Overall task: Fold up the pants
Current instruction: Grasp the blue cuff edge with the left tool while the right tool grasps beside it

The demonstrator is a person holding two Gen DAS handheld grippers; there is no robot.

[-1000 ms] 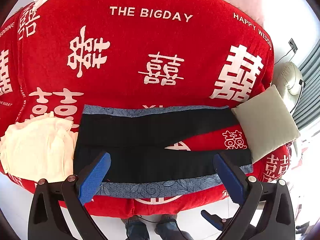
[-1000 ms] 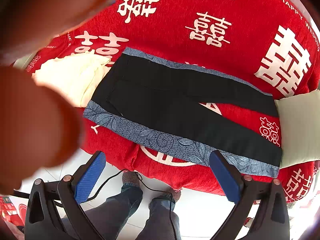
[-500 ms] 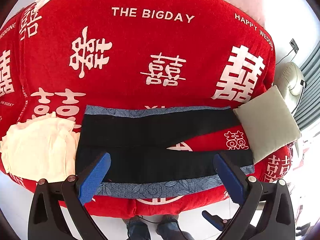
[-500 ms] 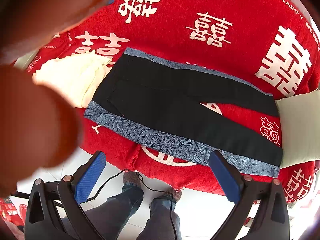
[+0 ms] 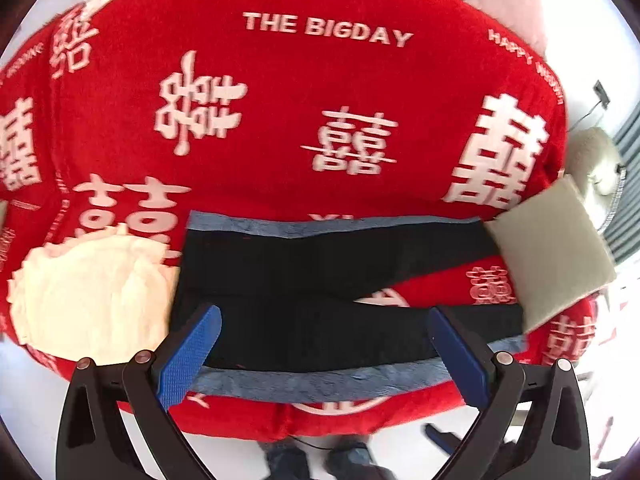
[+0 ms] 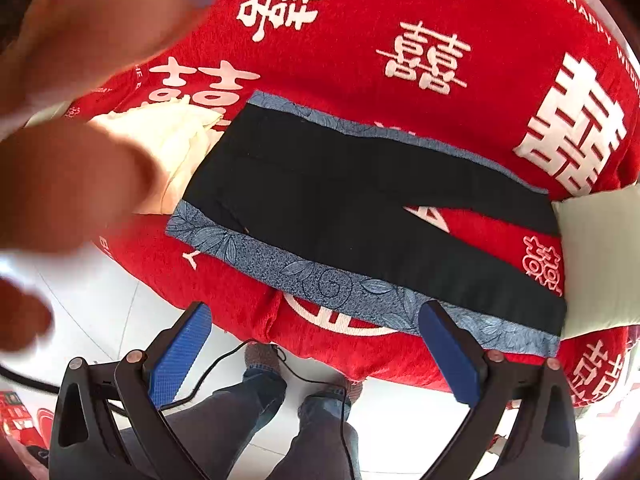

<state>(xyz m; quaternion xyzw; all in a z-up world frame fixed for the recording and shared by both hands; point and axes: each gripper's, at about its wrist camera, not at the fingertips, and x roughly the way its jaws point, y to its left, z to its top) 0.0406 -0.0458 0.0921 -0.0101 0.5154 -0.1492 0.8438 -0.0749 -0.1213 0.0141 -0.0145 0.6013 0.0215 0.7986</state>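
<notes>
Black soft-cloth pants with blue leaf-print side bands (image 6: 360, 216) lie flat along the near edge of the red blanket-covered bed (image 5: 304, 92), waist toward its left end beside a cream folded cloth (image 5: 88, 296), legs parted. They look light and limp (likely to sag), best pinched at waistband and cuffs. Left gripper (image 5: 324, 356) and right gripper (image 6: 316, 360) hover with fingers wide, empty.

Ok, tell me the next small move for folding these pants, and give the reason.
Probably lower the left tool onto the near blue-trimmed edge of the pants and grip it. The pants lie flat and spread on the red blanket, legs apart, nothing folded yet. Both the left and the right tool are open, empty and apart from the cloth.
</notes>
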